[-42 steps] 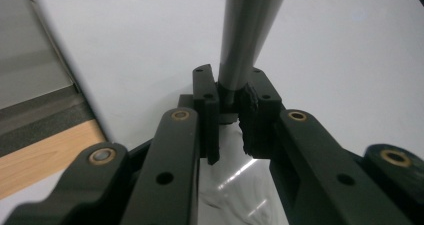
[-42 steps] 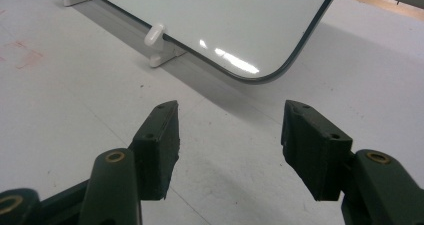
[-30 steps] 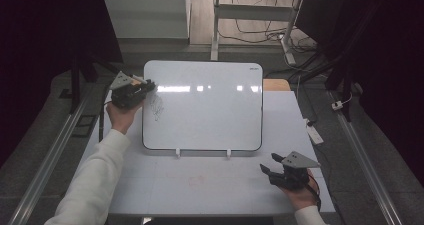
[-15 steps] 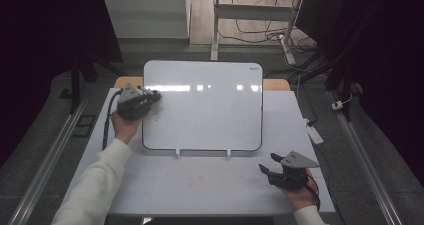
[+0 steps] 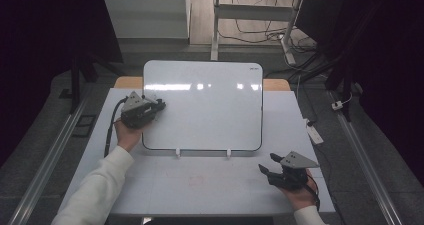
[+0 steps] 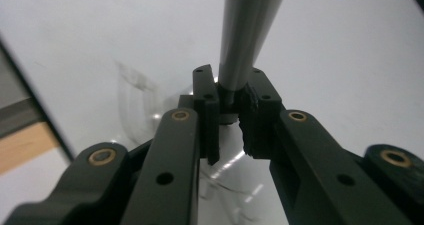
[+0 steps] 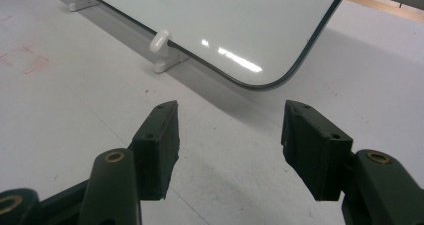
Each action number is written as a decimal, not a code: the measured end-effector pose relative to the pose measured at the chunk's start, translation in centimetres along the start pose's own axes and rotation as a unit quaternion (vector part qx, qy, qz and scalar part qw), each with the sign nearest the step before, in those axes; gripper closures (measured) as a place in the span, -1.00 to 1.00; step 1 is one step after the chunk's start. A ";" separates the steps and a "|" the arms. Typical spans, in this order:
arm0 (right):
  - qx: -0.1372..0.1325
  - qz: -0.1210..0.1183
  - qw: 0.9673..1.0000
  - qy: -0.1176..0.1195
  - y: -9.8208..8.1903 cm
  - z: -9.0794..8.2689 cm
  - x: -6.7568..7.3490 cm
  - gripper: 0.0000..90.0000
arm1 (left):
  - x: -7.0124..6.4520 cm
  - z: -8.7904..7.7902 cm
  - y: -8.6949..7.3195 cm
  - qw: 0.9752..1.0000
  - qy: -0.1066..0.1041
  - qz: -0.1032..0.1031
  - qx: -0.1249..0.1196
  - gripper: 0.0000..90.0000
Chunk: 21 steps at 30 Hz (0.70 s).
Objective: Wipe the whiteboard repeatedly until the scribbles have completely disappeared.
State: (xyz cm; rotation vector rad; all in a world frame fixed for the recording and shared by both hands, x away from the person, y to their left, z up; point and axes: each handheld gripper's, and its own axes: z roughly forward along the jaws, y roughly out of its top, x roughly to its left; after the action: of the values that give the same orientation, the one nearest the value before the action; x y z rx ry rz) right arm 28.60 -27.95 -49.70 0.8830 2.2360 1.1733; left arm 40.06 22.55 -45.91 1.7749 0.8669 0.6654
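A white whiteboard (image 5: 210, 110) lies flat in the middle of the white table (image 5: 295, 115). My left gripper (image 5: 160, 106) rests over the board's left edge, shut on a grey marker (image 6: 247, 30) whose barrel rises from between the jaws over the whiteboard (image 6: 340, 50). Faint smudged strokes (image 6: 132, 85) show on the board beside the jaws. My right gripper (image 5: 267, 163) sits near the table's front right, open with nothing between its fingers. In the right gripper view, this gripper (image 7: 230, 127) points at the rounded near corner of the whiteboard (image 7: 225, 25).
Two white clips (image 5: 177, 154) (image 5: 228, 153) hold the board's near edge; one clip (image 7: 162, 50) lies ahead of the right jaws. Faint red marks (image 5: 195, 177) stain the table in front. Metal rails (image 5: 370, 180) and cables run along the floor beside the table.
My left hand has drawn the gripper and marker nearer along the board's left side and slightly right. The right gripper has kept still.
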 end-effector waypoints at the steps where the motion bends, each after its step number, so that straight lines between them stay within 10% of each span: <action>1: 0.000 0.000 1.000 0.000 0.0 0.0 0.0 -0.11 | 0.7 -0.1 0.5 1.000 0.010 -0.004 -0.004 0.72; 6: -0.001 0.001 1.000 -0.001 0.0 -0.1 0.0 -0.11 | 3.6 -0.3 2.1 0.999 0.036 -0.035 -0.014 0.73; 16: -0.002 0.003 1.000 0.000 0.0 -0.1 -0.1 -0.11 | 0.2 -0.7 -1.2 1.000 0.000 -0.017 -0.008 0.73; 21: -0.002 0.001 1.000 -0.001 0.1 0.0 0.0 -0.11 | 2.1 -0.7 0.8 0.999 0.033 -0.019 -0.008 0.73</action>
State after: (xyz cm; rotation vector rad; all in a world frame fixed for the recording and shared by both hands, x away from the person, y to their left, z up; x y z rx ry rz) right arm 28.59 -27.91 -49.58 0.8849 2.2319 1.1765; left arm 40.94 24.42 -44.82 1.7268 0.9358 0.7070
